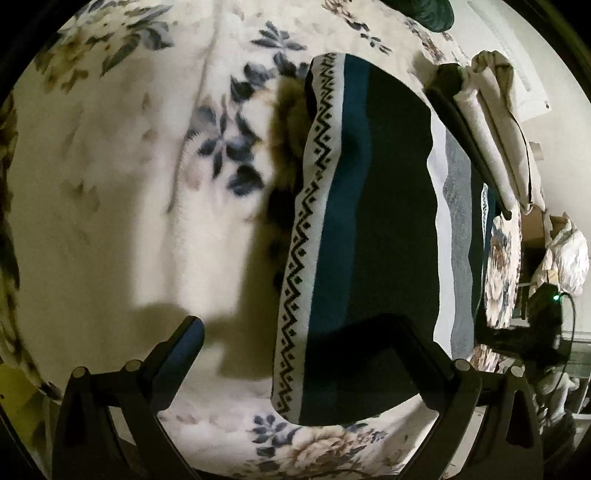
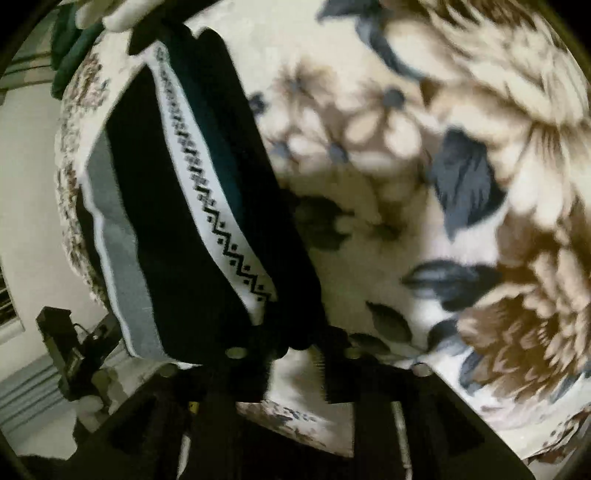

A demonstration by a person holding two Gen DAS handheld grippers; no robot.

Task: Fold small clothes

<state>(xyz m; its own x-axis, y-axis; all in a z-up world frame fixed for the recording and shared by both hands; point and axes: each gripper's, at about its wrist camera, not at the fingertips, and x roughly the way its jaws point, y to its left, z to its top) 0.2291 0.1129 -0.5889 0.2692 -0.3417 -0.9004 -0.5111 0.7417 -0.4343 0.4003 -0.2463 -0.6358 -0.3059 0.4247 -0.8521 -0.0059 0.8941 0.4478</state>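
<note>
A small dark garment (image 1: 369, 221) with teal, white and grey bands and a black zigzag trim lies folded on a floral blanket (image 1: 129, 203). My left gripper (image 1: 295, 339) is open above its near end; the right finger (image 1: 402, 332) lies over the dark cloth, the left finger (image 1: 181, 347) over bare blanket. In the right wrist view the same garment (image 2: 177, 229) stretches away to the upper left. My right gripper (image 2: 295, 354) is at its near corner, its fingers close together; the blur hides whether cloth is pinched.
The blanket (image 2: 424, 184) covers the whole surface. The other gripper, held in a light-gloved hand (image 1: 491, 129), shows at the garment's far right side. Dark green cloth (image 1: 424, 14) lies at the far edge. Room clutter and a black device (image 1: 546, 325) lie beyond the bed's edge.
</note>
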